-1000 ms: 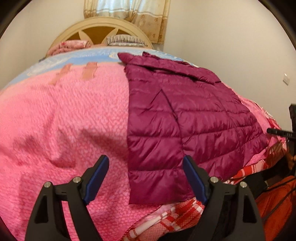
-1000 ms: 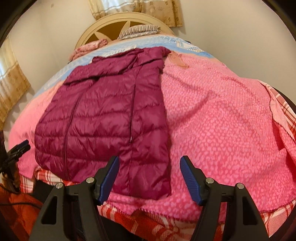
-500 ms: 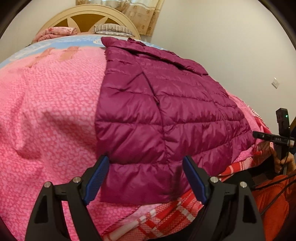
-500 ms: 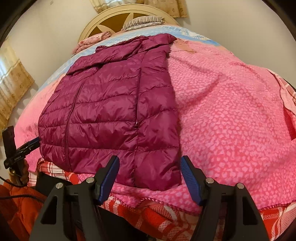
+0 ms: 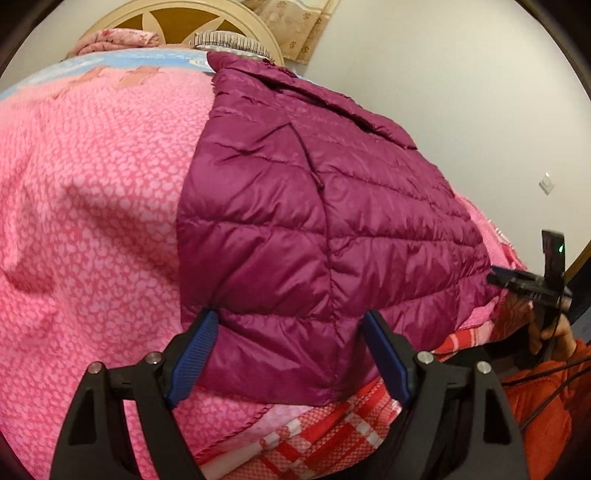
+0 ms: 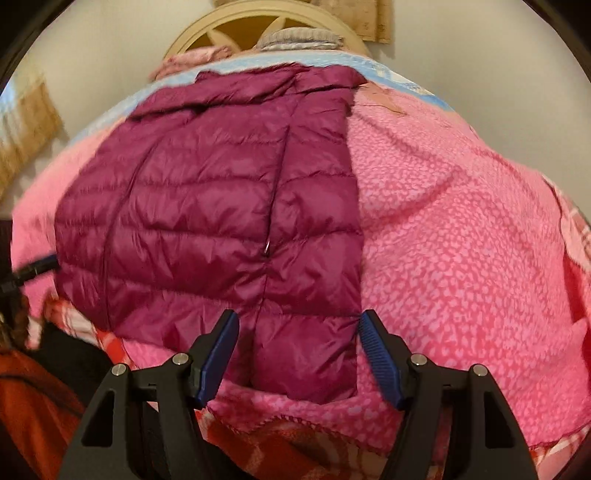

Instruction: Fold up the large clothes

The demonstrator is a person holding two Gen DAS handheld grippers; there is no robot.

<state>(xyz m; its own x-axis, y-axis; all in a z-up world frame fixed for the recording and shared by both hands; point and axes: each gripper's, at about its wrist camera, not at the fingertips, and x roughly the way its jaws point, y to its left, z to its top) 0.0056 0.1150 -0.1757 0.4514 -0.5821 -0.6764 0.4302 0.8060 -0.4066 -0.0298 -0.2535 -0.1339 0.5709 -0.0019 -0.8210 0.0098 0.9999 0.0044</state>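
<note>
The quilted magenta jacket lies flat on the pink blanket, its hem at the near edge of the bed and its collar toward the headboard.

Left gripper: jaws apart and closing, with the jacket's left hem corner between them; the pads do not yet press on it.

Right gripper: jaws apart, straddling the right hem corner without pinching it.

A red plaid sheet hangs below the blanket edge. Striped pillow and folded pink bedding rest at the headboard. An orange sleeve shows at the right.
</note>
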